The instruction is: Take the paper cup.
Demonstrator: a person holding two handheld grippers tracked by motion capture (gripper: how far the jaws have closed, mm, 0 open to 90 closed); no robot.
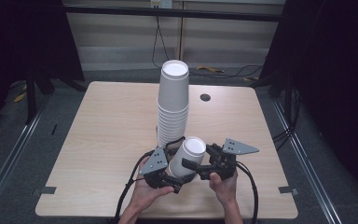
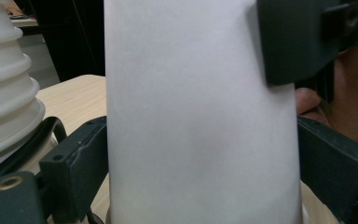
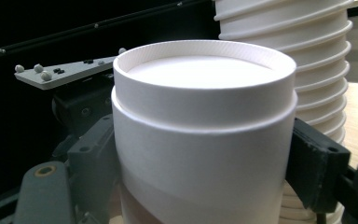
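A single white paper cup is held base-up and tilted, just in front of a tall stack of upturned white cups at the table's middle. My left gripper is shut on the cup's lower wall. In the left gripper view the cup sits between the jaws of the left gripper. My right gripper is shut on the same cup nearer its base; in the right gripper view the cup is pinched on both sides by the right gripper. A step rings the cup's wall just under the base.
The wooden table has a round cable hole at the back right. The stack stands close behind the held cup. Dark curtains and cables lie beyond the far edge. Both hands come in at the front edge.
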